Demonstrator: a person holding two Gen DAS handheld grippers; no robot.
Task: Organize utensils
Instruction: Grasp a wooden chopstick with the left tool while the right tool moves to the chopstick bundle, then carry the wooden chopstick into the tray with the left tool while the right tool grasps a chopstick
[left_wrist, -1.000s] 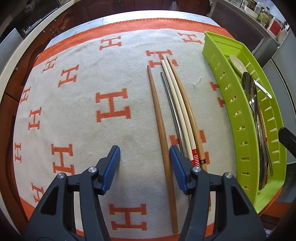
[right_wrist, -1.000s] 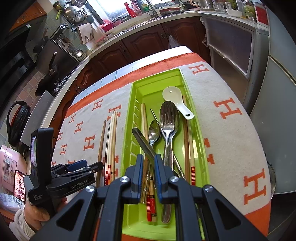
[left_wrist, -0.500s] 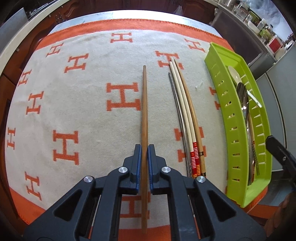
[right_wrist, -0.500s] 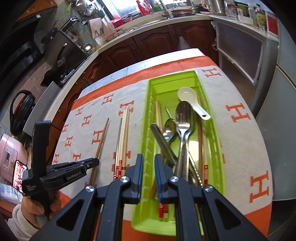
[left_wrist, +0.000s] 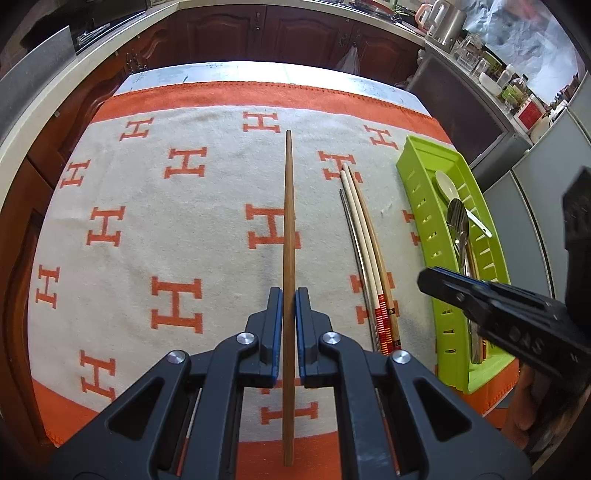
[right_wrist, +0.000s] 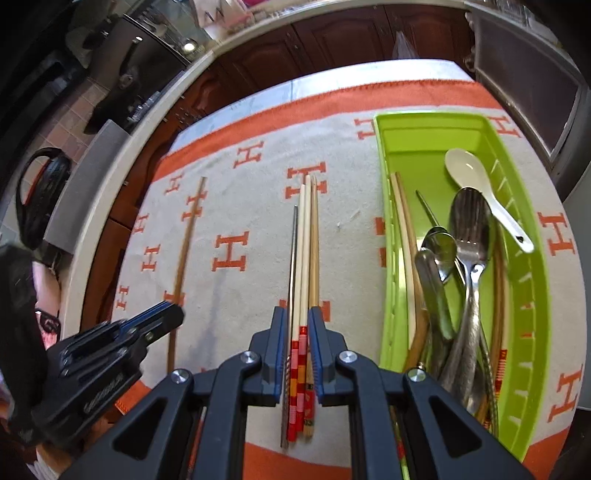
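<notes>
The left gripper (left_wrist: 289, 314) is clamped on one brown wooden chopstick (left_wrist: 288, 221), whose long axis runs straight away from the camera, thin tip far. The right gripper (right_wrist: 298, 332) has its jaws closed around a bundle of four chopsticks (right_wrist: 304, 258), also pointing away, on the orange-and-cream cloth (left_wrist: 147, 221). Right of the bundle sits the green tray (right_wrist: 535, 295) holding more utensils, with open cloth on the left.

Dark wooden cabinets (left_wrist: 280, 29) under pale countertop (left_wrist: 44, 96).
</notes>
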